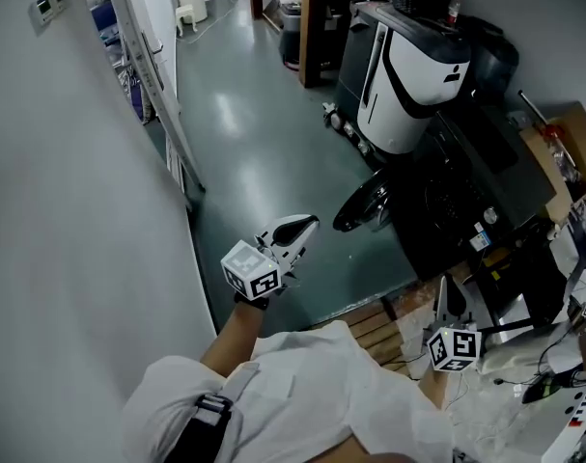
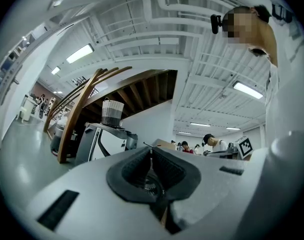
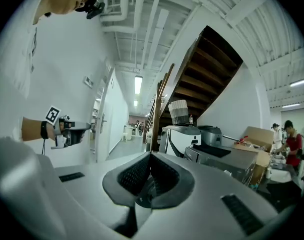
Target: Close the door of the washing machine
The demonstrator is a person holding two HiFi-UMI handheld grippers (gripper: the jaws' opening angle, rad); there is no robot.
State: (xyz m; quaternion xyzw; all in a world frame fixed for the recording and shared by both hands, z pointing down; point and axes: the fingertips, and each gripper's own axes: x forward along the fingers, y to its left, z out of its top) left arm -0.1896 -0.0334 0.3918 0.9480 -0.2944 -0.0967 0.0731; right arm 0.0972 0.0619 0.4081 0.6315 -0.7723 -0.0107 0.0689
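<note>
On the glossy grey-green floor, along its right side, stands the dark grey boxy washing machine; its round, shiny black door hangs swung out from the front, seen almost edge-on, with its rim reaching out over the floor. The door lies just ahead and to the right of the white plastic left gripper, near but not touching. The white right gripper sits lower, by the machine's near corner, so the left looks better placed to push the door. Both grippers are clenched on nothing, their ribbed dark pads together
</note>
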